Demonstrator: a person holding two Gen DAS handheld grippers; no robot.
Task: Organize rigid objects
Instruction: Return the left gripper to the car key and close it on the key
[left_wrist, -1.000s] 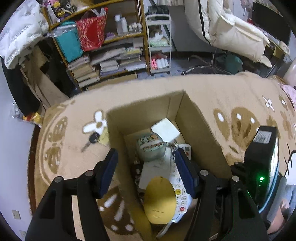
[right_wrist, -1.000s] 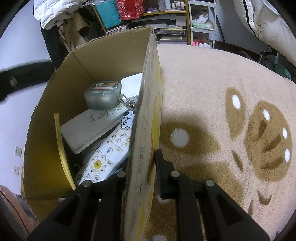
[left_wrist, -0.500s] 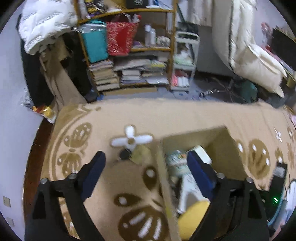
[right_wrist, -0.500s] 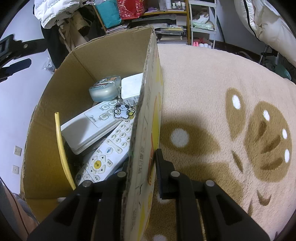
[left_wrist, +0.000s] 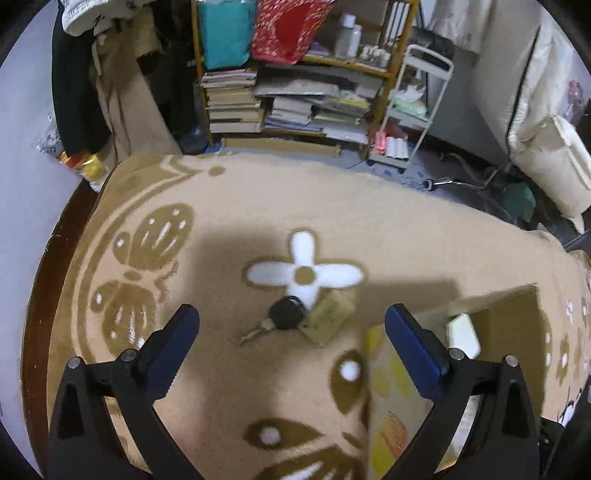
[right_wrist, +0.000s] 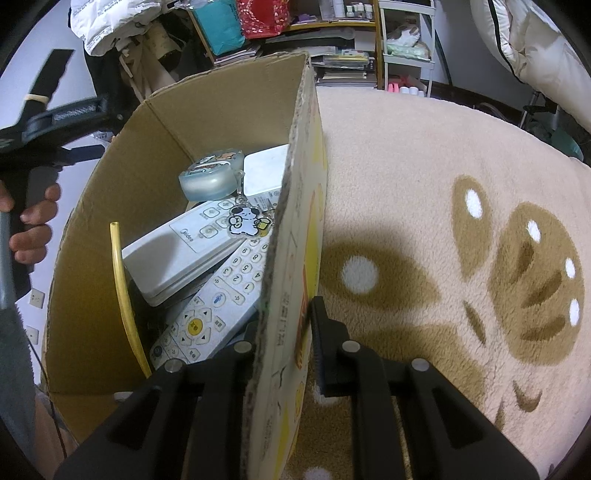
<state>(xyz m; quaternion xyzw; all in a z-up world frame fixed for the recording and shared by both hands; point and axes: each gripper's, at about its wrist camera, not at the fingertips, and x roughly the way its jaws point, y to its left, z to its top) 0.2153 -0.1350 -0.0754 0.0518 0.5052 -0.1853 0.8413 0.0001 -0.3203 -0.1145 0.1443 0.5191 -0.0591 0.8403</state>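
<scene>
My left claw was wide open and held nothing. It hung over the fuzzy tan blanket. Right between its blue fingers lay a black key with a brown tag on it. The key sat just below a white flower shape on the blanket. The tag touched the key's black head. The cardboard box stood just to the right of the key, by my right-hand finger.

My right claw was pinched shut on the box wall. One finger was inside the box and one finger was outside.

Inside the box I saw a white remote with numbers. A bigger white remote lay on top of it. A little puppy charm rested on that one. Behind them sat a round blue-gray case and a flat white square thing. A thin yellow thing stood on its edge by the left wall.

Far back there was a shelf with stacked books.
</scene>
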